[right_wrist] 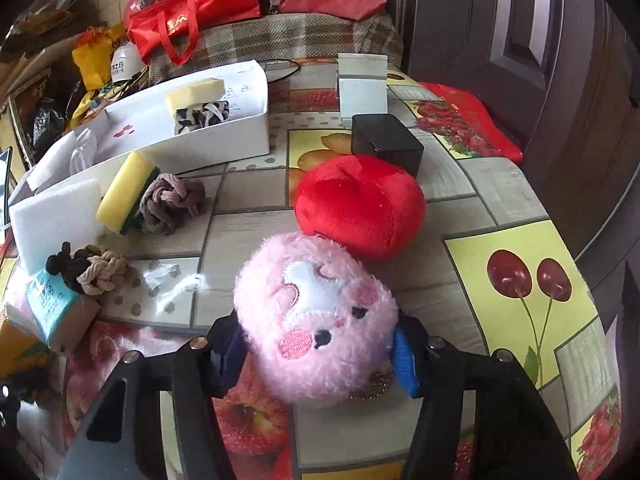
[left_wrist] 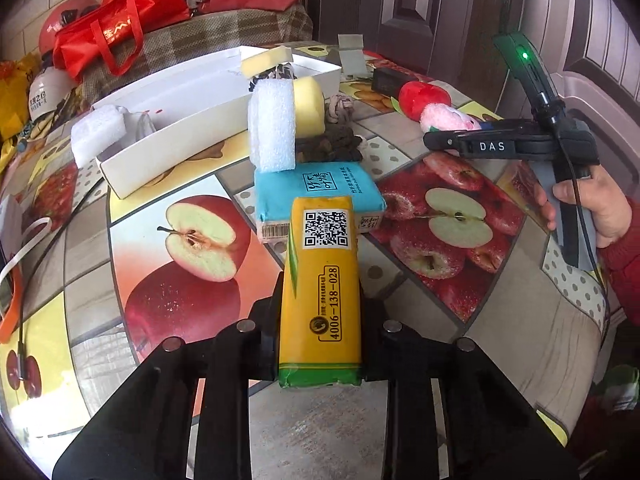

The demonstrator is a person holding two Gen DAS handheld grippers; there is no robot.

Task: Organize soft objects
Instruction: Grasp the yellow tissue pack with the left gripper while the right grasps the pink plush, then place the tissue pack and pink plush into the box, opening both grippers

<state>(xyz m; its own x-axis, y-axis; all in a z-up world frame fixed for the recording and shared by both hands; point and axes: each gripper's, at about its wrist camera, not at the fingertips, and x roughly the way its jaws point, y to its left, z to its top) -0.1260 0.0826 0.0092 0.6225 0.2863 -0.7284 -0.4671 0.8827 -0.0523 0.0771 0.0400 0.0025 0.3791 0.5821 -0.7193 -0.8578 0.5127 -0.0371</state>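
My left gripper (left_wrist: 320,292) is shut on a yellow tissue pack (left_wrist: 322,280) and holds it just above the table, its far end over a blue tissue pack (left_wrist: 316,194). A white foam block (left_wrist: 273,126) and a yellow sponge (left_wrist: 308,106) stand behind that. My right gripper (right_wrist: 318,344) is shut on a pink plush toy (right_wrist: 316,320), which touches a red plush apple (right_wrist: 360,206). The right gripper also shows in the left wrist view (left_wrist: 440,140). A white box (right_wrist: 224,136) holds a sponge and a patterned cloth (right_wrist: 202,114). Knotted ropes (right_wrist: 172,202) lie beside it.
A black box (right_wrist: 386,144) and a white stand (right_wrist: 362,84) sit behind the red plush apple. Red bags (left_wrist: 116,28) and a checked cloth lie beyond the table. A cable (left_wrist: 36,248) runs along the table's left side. The table edge curves close on the right.
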